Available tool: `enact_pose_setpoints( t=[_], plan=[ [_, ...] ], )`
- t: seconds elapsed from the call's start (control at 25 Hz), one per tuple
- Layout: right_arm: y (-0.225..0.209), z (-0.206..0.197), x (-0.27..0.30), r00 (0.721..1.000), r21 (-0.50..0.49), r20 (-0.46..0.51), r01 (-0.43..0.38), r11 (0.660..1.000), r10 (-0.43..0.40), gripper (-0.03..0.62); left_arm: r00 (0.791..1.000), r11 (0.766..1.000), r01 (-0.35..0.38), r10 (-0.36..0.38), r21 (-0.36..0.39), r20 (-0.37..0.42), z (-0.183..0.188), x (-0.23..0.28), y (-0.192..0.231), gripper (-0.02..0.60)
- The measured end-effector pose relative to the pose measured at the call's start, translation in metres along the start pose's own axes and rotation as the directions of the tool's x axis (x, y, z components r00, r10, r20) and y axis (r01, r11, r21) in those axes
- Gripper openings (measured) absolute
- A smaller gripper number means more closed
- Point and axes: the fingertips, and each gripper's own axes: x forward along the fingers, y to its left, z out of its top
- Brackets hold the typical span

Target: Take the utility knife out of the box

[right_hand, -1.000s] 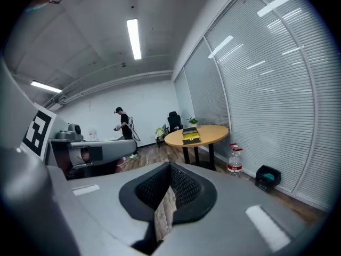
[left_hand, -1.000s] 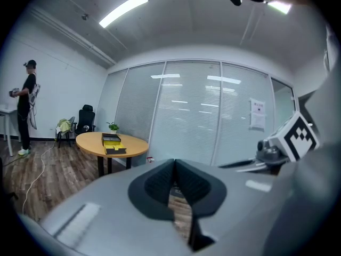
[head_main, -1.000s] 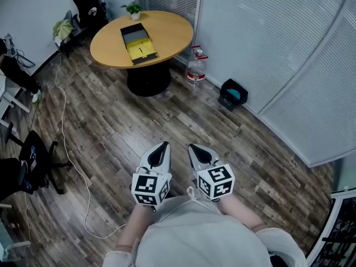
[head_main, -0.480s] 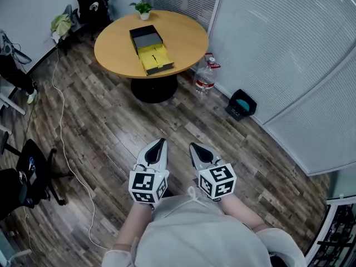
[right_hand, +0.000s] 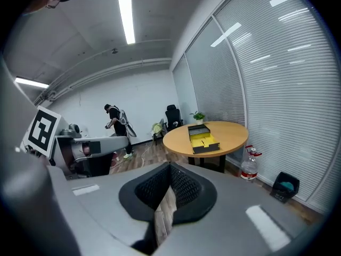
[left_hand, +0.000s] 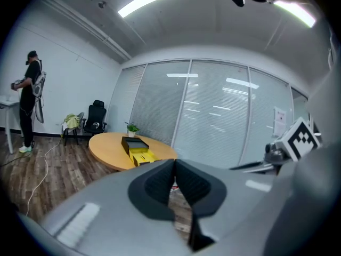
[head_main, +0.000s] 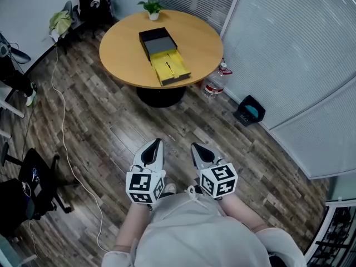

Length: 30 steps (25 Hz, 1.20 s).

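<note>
An open box (head_main: 163, 63) lies on the round wooden table (head_main: 125, 49) far ahead, with a black half at the back and a yellow tray (head_main: 172, 71) at the front. A thin dark utility knife (head_main: 169, 67) rests in the tray. My left gripper (head_main: 155, 142) and right gripper (head_main: 194, 146) are held side by side close to my body, over the floor and well short of the table. Both are shut with nothing between the jaws. The left gripper view shows the box (left_hand: 136, 149) small and distant; so does the right gripper view (right_hand: 202, 138).
A small potted plant (head_main: 153, 7) stands at the table's far edge. A water bottle (head_main: 214, 84) and a black bin (head_main: 249, 109) sit on the floor right of the table, by the blinds. Office chairs (head_main: 92, 1) and a floor cable (head_main: 61, 132) lie left. A person (left_hand: 29, 103) stands far left.
The table and box have grown larger and slid down and right in the head view as I walk toward them. Both grippers stay shut in front of my body.
</note>
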Motion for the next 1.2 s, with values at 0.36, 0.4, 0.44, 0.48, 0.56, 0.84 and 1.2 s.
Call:
enact_pose_setpoints(
  t=[0.36,0.4,0.44,0.48,0.56,0.84,1.2],
  plan=[
    [-0.033,0.014,0.078,0.998,0.025,-0.05,-0.043,0.999,0.044,-0.001,0.998,0.998,-0.062,0.061,-0.03,-0.022,-0.003,0.055,0.047,0.006],
    [-0.039,0.019,0.088,0.997,0.027,-0.052,-0.052,0.998,0.053,0.0,0.997,0.997,-0.075,0.074,-0.029,-0.021,-0.001,0.064,0.053,0.006],
    [-0.045,0.024,0.1,0.997,0.026,-0.051,-0.063,0.998,0.065,0.0,0.996,0.996,-0.09,0.089,-0.029,-0.019,0.002,0.073,0.058,0.006],
    [-0.05,0.031,0.111,0.996,0.023,-0.05,-0.076,0.997,0.077,0.0,0.994,0.994,-0.106,0.106,-0.029,-0.016,0.004,0.082,0.065,0.005],
    [-0.062,0.046,0.134,0.994,0.009,-0.045,-0.102,0.995,0.103,0.0,0.99,0.99,-0.137,0.137,-0.032,-0.012,0.011,0.103,0.077,0.006],
    [-0.129,0.111,0.216,0.984,-0.006,-0.047,-0.172,0.985,0.171,0.0,0.981,0.981,-0.192,0.192,-0.026,-0.002,0.056,0.211,0.1,0.006],
    [-0.226,0.191,0.32,0.969,-0.067,-0.066,-0.242,0.968,0.237,0.0,0.963,0.963,-0.268,0.269,-0.031,0.018,0.102,0.349,0.131,0.006]
  ],
)
